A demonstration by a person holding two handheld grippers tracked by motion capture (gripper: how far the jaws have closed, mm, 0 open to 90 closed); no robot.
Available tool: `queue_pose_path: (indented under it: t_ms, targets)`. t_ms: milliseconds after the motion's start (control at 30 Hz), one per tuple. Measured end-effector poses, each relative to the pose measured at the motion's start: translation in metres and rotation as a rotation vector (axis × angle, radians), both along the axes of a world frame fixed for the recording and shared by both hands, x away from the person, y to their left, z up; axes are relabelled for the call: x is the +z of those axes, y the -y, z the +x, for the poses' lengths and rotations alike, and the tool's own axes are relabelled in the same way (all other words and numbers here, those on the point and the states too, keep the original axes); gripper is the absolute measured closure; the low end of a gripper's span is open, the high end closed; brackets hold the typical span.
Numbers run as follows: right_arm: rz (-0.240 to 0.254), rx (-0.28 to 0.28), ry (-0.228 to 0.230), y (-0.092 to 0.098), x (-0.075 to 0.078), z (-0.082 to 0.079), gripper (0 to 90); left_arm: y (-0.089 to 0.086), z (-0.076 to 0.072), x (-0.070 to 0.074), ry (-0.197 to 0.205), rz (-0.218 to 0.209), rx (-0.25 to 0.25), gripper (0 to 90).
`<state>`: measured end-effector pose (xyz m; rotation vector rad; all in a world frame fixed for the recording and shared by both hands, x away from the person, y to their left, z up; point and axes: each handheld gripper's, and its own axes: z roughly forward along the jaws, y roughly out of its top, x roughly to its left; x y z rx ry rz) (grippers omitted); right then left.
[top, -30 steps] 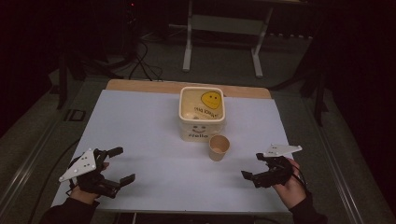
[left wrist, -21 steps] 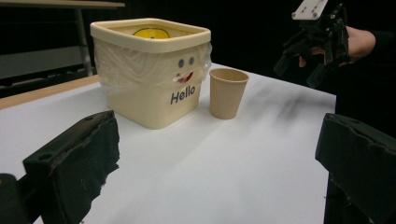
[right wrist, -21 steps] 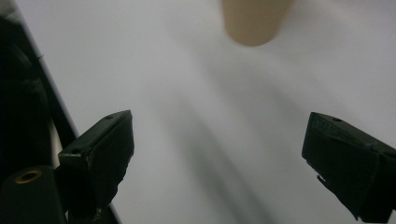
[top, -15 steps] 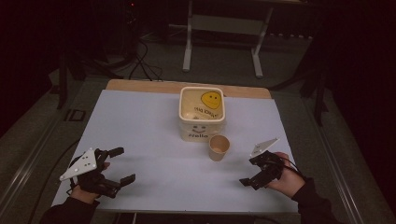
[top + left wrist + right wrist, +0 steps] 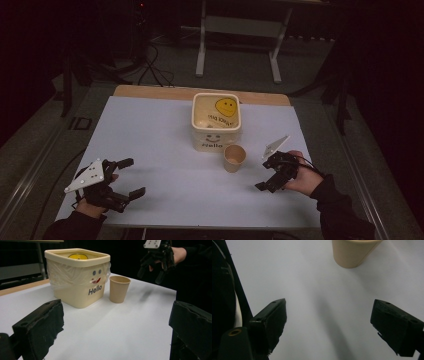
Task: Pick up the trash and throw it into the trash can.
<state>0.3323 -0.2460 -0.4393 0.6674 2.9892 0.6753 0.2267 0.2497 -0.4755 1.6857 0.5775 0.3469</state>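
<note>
A cream square tub [image 5: 216, 121] with a yellow smiley on its lid and "Hello" on its front [image 5: 77, 275] stands at the table's middle back. A tan paper cup [image 5: 234, 158] [image 5: 119, 288] [image 5: 353, 251] stands upright just in front and to the right of it. My left gripper [image 5: 128, 176] hovers open near the front left corner, jaws wide apart, pointing toward the tub. My right gripper [image 5: 267, 175] is open to the right of the cup, tilted down at the table, with nothing between its jaws.
A white sheet [image 5: 165, 150] covers the table, with a wooden edge [image 5: 150, 92] at the back. Beyond the table stand a metal frame [image 5: 237, 30] and floor cables [image 5: 150, 65]. The surroundings are dark.
My right gripper has moved left toward the cup and tipped downward, its grey plate now raised. The left gripper has hardly moved.
</note>
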Motion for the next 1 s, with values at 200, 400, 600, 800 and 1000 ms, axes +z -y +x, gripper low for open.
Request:
queue_pose_path:
  t_ms: [200,400,600,800,1000]
  targets:
    - [-0.034,0.007,-0.016,-0.009,0.005,0.014,12.9,0.0,0.0,0.001,-0.006,-0.005,-0.004,0.3]
    - [-0.055,0.054,-0.007,-0.021,0.006,0.024,13.2,0.0,0.0,0.0,-0.002,-0.002,-0.007,0.3]
    - [-0.077,0.071,-0.007,-0.035,0.003,0.038,13.9,0.001,0.0,0.001,0.001,0.004,-0.012,0.3]
    - [-0.102,0.084,-0.012,-0.049,-0.004,0.054,14.1,0.0,0.0,0.0,-0.002,0.0,-0.01,0.3]
    - [-0.106,0.09,-0.006,-0.058,-0.009,0.062,12.7,0.002,0.0,-0.001,-0.003,0.007,-0.019,0.3]
